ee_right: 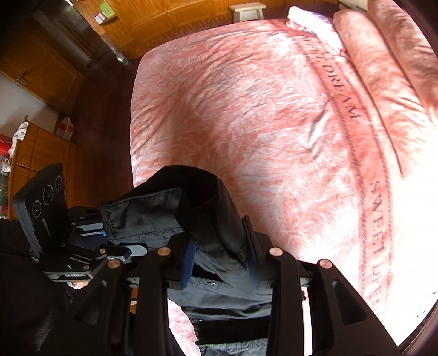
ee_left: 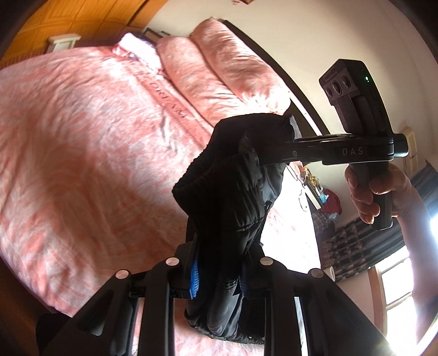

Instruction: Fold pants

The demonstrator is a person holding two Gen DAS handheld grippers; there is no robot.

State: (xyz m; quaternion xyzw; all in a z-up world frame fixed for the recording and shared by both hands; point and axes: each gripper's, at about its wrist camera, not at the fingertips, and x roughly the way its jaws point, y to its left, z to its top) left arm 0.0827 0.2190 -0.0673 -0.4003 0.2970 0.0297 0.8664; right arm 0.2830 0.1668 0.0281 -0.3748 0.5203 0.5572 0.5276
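Black pants (ee_left: 227,197) hang bunched in the air above a pink patterned bed (ee_left: 82,137). My left gripper (ee_left: 219,276) is shut on the pants' ribbed waistband, fabric filling the gap between its blue pads. My right gripper (ee_right: 221,265) is shut on another part of the pants (ee_right: 208,216), near a dark lining fold. The right gripper also shows in the left wrist view (ee_left: 276,148), clamped on the cloth's upper end. The left gripper shows in the right wrist view (ee_right: 109,232), gripping the cloth's left end. The rest of the pants hangs below, mostly hidden.
The bed (ee_right: 273,123) carries two pink pillows (ee_left: 219,71) by a dark headboard. A white stool (ee_right: 247,11) stands beyond the bed. Wooden cabinets (ee_right: 41,153) and dark floor lie to the left. A window (ee_left: 397,279) with patterned curtains glares at the right.
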